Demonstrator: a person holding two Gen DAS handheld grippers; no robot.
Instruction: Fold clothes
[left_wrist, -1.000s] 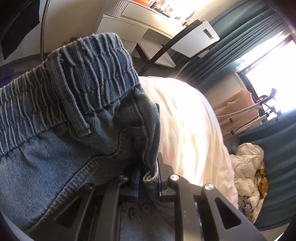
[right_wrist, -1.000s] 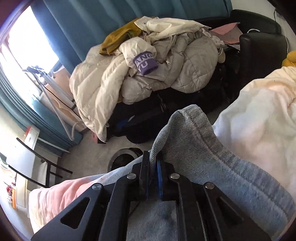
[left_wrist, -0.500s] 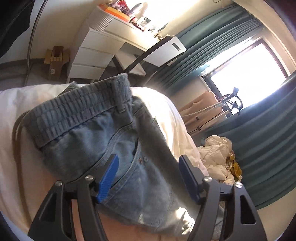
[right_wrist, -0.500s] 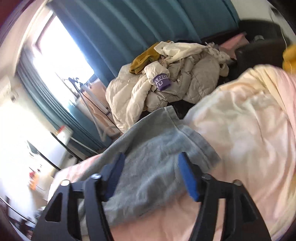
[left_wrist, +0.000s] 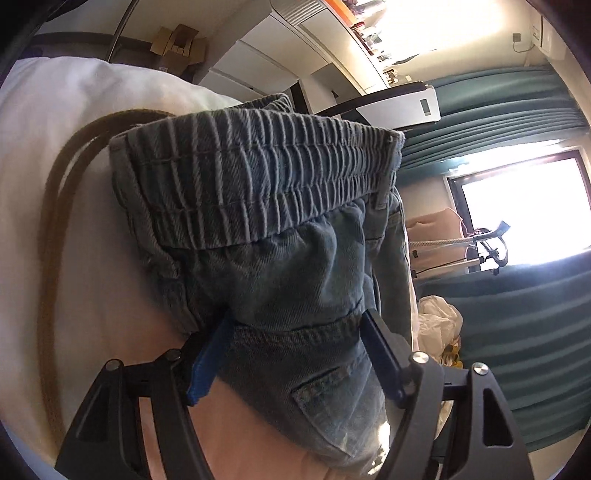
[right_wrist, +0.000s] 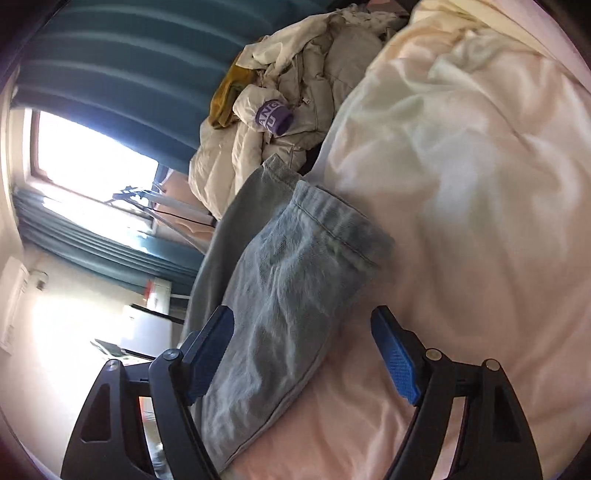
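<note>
The jeans (left_wrist: 295, 266) are faded blue denim, their gathered waistband (left_wrist: 255, 177) ribbed in darker and paler stripes; the leg end (right_wrist: 295, 280) looks pale washed blue. The bedding (right_wrist: 461, 184) is cream shading to soft pink nearer the camera. A brown cord (left_wrist: 51, 258) curves over it at the left. Both grippers are black with blue pads (right_wrist: 210, 350). The curtains (left_wrist: 517, 325) are teal. The far clothes pile (right_wrist: 295, 92) is off-white, with mustard yellow and a purple band.

You have one pair of jeans (left_wrist: 295, 266) on one bed (right_wrist: 480, 184), two grippers, left (left_wrist: 295, 354) and right (right_wrist: 303, 354), one brown belt (left_wrist: 51, 258), and one heap of pale clothing (right_wrist: 295, 92).
</note>
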